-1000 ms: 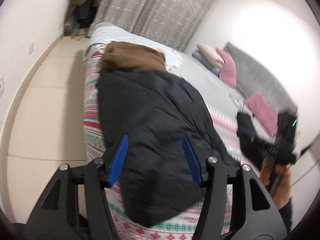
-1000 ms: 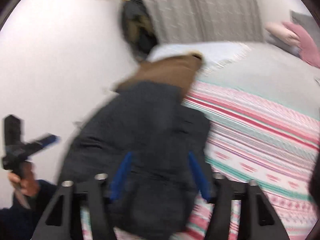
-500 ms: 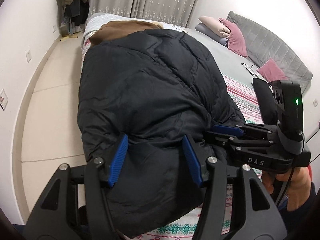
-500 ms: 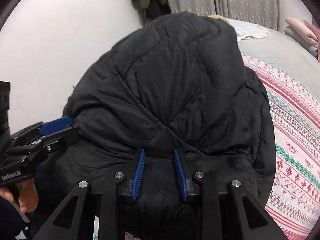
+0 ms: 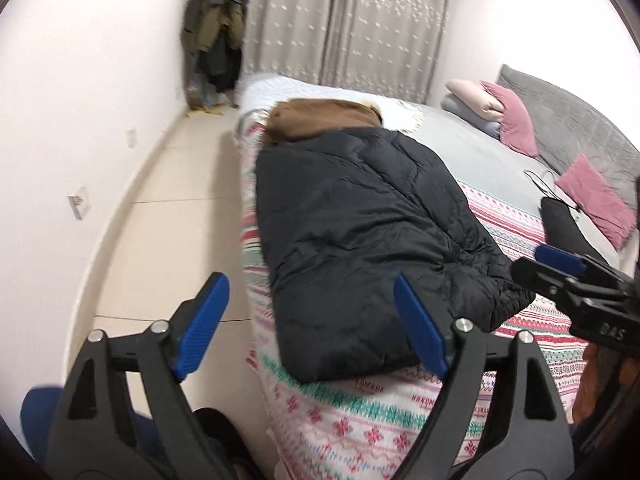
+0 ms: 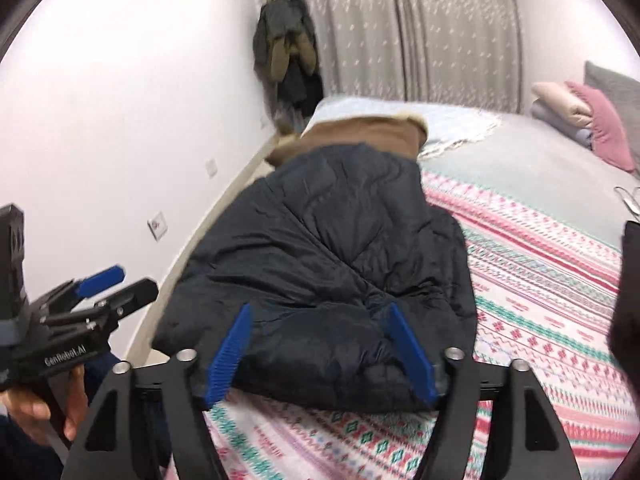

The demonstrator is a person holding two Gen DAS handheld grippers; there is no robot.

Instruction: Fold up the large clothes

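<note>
Wide bed with pink-and-green patterned knit cover (image 5: 516,216) is carrying the folded black quilted puffer coat (image 5: 360,232) along its near edge, brown fur-trimmed hood (image 5: 320,118) at the far end. Left gripper (image 5: 312,320) and right gripper (image 6: 320,354) have just been opening, fingers spreading wide, gripping nothing, coat lying free beyond them.

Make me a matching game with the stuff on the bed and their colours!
Things:
1. puffy jacket
2. garment behind the jacket
3. square cushion
4. headboard

Colours:
A. grey
B. brown
C. black
D. pink

Pairs: 1-C, 2-B, 3-D, 4-A
</note>
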